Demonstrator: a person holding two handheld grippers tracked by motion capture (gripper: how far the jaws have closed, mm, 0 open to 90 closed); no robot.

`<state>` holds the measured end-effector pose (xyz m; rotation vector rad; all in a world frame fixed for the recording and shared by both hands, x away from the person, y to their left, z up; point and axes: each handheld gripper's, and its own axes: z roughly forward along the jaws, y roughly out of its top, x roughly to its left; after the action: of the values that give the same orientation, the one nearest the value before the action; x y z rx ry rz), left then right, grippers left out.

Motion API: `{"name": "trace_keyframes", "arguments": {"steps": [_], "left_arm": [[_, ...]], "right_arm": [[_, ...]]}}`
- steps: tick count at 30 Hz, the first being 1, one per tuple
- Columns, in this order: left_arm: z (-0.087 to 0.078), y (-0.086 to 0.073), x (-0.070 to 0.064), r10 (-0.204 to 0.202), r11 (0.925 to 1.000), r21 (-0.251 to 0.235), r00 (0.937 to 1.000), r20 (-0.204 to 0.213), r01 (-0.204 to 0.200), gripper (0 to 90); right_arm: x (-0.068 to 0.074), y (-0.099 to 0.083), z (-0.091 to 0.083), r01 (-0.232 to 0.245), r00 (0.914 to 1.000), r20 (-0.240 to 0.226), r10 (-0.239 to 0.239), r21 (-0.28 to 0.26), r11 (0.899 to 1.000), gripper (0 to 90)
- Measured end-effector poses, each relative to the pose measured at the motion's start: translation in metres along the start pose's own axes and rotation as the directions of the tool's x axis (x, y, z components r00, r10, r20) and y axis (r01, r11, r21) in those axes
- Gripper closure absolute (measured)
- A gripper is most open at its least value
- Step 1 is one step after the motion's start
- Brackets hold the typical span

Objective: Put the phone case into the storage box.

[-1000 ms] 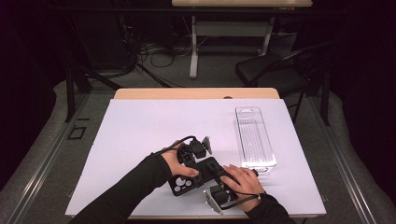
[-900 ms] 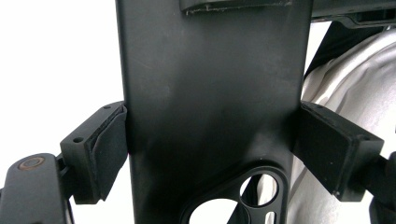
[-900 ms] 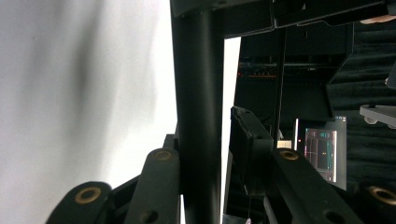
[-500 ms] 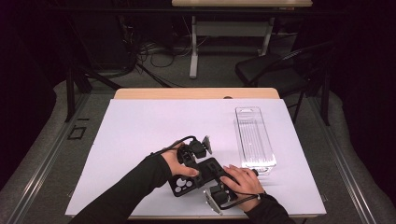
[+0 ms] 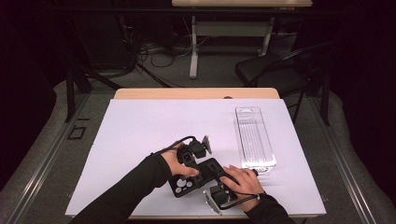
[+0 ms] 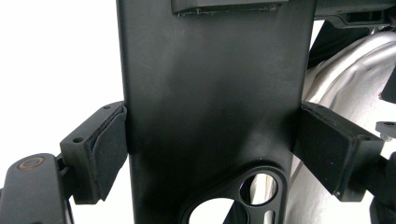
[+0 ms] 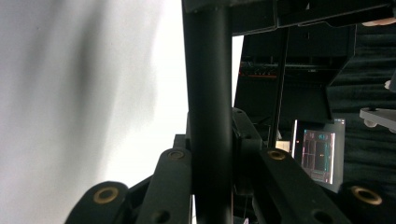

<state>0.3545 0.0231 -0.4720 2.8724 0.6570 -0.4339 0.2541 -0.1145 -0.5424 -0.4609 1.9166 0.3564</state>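
Black phone case (image 6: 210, 116) clamped between left gripper (image 6: 210, 140) pads (image 6: 109, 144).

In the high view, overhead light falls evenly on the white rectangular table cover (image 5: 140, 140), while the room around lies dim and grainy. The clear plastic oblong tray (image 5: 254, 137) catches faint glints. Both gripper views show blown-out white backgrounds and soft, blurred near surfaces.

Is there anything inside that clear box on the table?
No, the high view shows the clear box with nothing in it, only its ribbed bottom and the white table beneath.
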Motion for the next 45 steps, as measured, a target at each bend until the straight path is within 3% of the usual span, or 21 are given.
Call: {"name": "trace_keyframes", "arguments": {"steps": [36, 39, 45], "left_arm": [[-0.0012, -0.0023, 0.002, -0.009, 0.9996, -0.026, 0.9993, 0.036, 0.01, 13.8], [-0.0025, -0.0023, -0.0001, 0.004, 0.9995, -0.033, 0.9995, 0.03, -0.003, 20.1], [-0.0029, -0.0026, -0.0001, 0.004, 0.9992, -0.041, 0.9996, 0.029, -0.003, 20.0]], "right_arm": [[0.0003, -0.0014, -0.001, 0.001, 1.0, 0.001, -0.001, -0.003, 1.0, 87.0], [0.0022, -0.0015, 0.0004, 0.005, 1.0, -0.004, -0.005, 0.006, 1.0, 87.2], [0.002, -0.0023, 0.0006, -0.008, 0.9999, -0.012, 0.008, 0.005, 1.0, 87.4]]}}
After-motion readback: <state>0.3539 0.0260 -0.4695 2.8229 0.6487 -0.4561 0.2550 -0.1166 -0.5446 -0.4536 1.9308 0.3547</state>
